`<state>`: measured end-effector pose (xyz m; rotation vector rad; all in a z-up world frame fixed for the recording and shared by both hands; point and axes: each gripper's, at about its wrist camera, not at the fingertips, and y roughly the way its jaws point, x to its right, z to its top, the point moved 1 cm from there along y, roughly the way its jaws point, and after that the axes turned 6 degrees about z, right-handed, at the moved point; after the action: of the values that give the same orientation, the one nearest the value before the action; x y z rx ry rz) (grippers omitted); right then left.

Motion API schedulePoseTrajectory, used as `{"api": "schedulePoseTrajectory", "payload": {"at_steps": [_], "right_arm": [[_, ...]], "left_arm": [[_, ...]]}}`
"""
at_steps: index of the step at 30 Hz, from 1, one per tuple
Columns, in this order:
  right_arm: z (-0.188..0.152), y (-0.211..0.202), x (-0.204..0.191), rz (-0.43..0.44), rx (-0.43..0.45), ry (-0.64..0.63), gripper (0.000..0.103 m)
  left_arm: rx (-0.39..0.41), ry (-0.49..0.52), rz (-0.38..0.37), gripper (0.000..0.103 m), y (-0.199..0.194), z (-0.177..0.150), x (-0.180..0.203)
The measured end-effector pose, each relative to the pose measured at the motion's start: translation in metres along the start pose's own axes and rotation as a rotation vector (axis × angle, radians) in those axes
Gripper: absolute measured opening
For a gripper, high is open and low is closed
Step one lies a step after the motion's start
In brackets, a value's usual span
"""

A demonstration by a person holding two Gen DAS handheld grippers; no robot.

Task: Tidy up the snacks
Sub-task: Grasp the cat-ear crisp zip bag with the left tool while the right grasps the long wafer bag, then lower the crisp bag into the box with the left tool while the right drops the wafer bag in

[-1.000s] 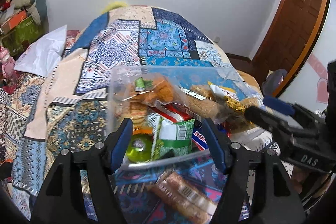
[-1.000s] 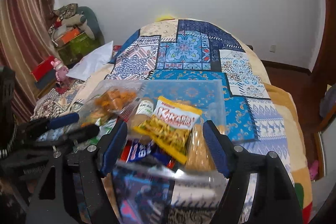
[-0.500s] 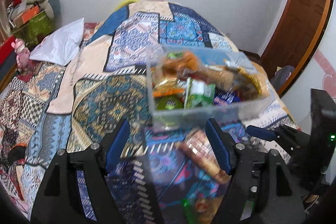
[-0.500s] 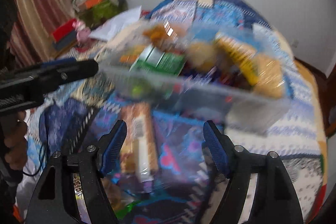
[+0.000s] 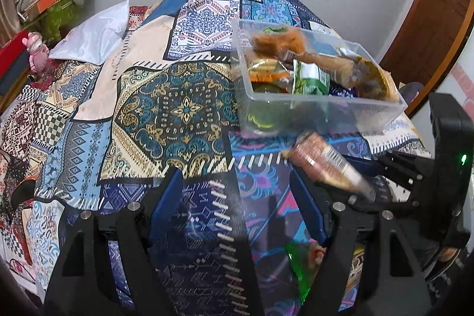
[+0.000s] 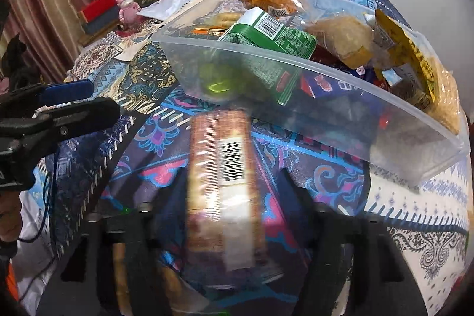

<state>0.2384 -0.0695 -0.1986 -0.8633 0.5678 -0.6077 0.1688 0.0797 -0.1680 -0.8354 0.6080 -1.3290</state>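
Observation:
A clear plastic box (image 5: 326,100) full of snack packets stands on the patterned bedspread (image 5: 166,108); its near rim (image 6: 296,64) fills the top of the right wrist view. In front of it a long brown biscuit pack (image 6: 225,168) with a barcode lies between the jaws of my right gripper (image 6: 231,182), which are closing onto its sides. From the left wrist view, the same biscuit pack (image 5: 323,165) sticks out of the right gripper (image 5: 385,176). My left gripper (image 5: 235,176) hovers open over bare bedspread, nothing between its fingers.
A green packet (image 5: 299,265) lies on the bedspread near the left gripper's right finger. A white pillow (image 5: 91,37) and piled boxes (image 5: 44,5) are at the far left. A wooden door (image 5: 429,28) is at the right. A hand (image 6: 9,215) holds the left gripper (image 6: 74,99).
Both grippers have drawn back from the box and dropped toward the bedspread. The right jaws have narrowed around the biscuit pack. The box now sits further right in the left wrist view.

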Motion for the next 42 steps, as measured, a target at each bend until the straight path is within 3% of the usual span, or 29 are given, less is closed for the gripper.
{"api": "schedulePoseTrajectory", "payload": {"at_steps": [8, 15, 18, 23, 39, 40, 41, 42], "right_arm": [[-0.022, -0.033, 0.018, -0.014, 0.049, 0.075, 0.043], [-0.053, -0.072, 0.032, -0.049, 0.096, 0.150, 0.043], [-0.065, -0.081, 0.034, -0.062, 0.101, 0.169, 0.043], [-0.078, -0.091, 0.038, -0.057, 0.103, 0.207, 0.043], [-0.102, -0.112, 0.056, -0.046, 0.147, 0.299, 0.043], [-0.102, -0.112, 0.057, -0.043, 0.150, 0.303, 0.043], [-0.102, -0.113, 0.058, -0.040, 0.154, 0.305, 0.043], [-0.102, -0.113, 0.058, -0.039, 0.158, 0.307, 0.043]], "left_arm": [[-0.015, 0.033, -0.022, 0.075, -0.025, -0.022, 0.005], [-0.025, 0.138, -0.039, 0.081, -0.055, -0.056, 0.020], [-0.056, 0.162, -0.072, 0.087, -0.057, -0.071, 0.029], [-0.107, 0.210, -0.068, 0.088, -0.046, -0.086, 0.048], [-0.124, 0.258, -0.067, 0.088, 0.012, -0.041, 0.109], [-0.129, 0.248, -0.073, 0.087, 0.015, -0.042, 0.109], [-0.135, 0.235, -0.083, 0.080, 0.018, -0.043, 0.108], [-0.142, 0.220, -0.095, 0.065, 0.020, -0.044, 0.106]]}}
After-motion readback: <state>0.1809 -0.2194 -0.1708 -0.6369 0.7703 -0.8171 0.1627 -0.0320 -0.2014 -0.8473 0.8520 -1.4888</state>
